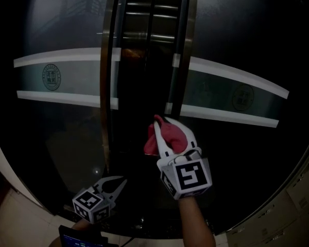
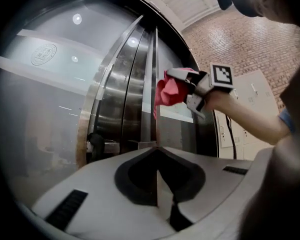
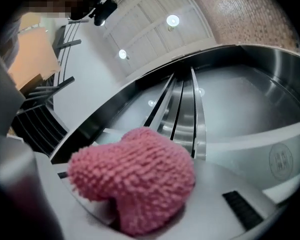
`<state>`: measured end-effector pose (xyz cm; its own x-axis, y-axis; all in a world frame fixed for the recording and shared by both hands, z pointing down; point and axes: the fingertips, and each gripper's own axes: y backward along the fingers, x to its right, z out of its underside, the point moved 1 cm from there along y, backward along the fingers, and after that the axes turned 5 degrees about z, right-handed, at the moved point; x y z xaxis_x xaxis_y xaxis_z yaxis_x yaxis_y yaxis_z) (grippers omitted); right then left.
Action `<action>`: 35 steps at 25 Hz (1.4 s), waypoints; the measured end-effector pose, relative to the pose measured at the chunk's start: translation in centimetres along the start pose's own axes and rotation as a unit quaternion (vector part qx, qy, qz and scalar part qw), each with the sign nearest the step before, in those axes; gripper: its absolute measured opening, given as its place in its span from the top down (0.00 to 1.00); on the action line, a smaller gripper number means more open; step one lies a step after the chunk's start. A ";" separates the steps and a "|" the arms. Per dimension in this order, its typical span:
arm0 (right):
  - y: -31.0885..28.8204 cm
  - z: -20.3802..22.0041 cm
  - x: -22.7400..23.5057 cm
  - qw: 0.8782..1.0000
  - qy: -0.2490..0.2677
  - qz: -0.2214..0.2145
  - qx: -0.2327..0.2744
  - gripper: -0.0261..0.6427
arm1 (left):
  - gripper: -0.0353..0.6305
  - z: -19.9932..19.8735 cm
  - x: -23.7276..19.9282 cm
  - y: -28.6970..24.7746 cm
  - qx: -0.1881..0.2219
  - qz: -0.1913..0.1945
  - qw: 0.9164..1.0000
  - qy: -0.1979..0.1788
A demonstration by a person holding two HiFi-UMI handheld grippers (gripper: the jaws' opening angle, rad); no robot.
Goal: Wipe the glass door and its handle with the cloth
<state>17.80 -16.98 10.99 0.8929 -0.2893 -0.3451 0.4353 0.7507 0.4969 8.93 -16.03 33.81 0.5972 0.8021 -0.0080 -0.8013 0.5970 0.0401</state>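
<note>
The dark glass door fills the head view, with steel frames and a slim vertical handle bar at its middle. My right gripper is shut on a pink fluffy cloth, held against the door's central frame just below the frosted band. The left gripper view shows the cloth at the steel edge, with the right gripper behind it. In the right gripper view the cloth bulges over the jaws and hides their tips. My left gripper hangs low at the left, shut and empty.
A frosted band with a round logo crosses both glass panels. Pale cabinets stand to the right of the door, with a brick wall above them. A small dark screen shows at the bottom edge.
</note>
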 end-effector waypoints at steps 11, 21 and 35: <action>-11.4 -8.8 10.8 0.998 0.056 -0.003 0.015 0.89 | 0.94 -0.4 -1.6 -5.5 0.012 -0.037 0.999 -0.002; -4.7 4.4 6.0 0.998 0.012 -0.032 -0.044 0.89 | 0.94 -0.2 -1.2 -5.7 0.008 -0.047 0.999 -0.013; 1.5 16.7 2.7 0.987 -0.051 0.019 -0.152 0.89 | 0.94 0.0 -2.7 -4.0 0.001 -0.026 1.000 -0.010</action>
<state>22.74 -26.57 24.11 0.9217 -0.3045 -0.2404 0.3606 0.9009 0.2414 10.58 -20.57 33.67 0.6382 0.7698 0.0108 -0.7694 0.6373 0.0430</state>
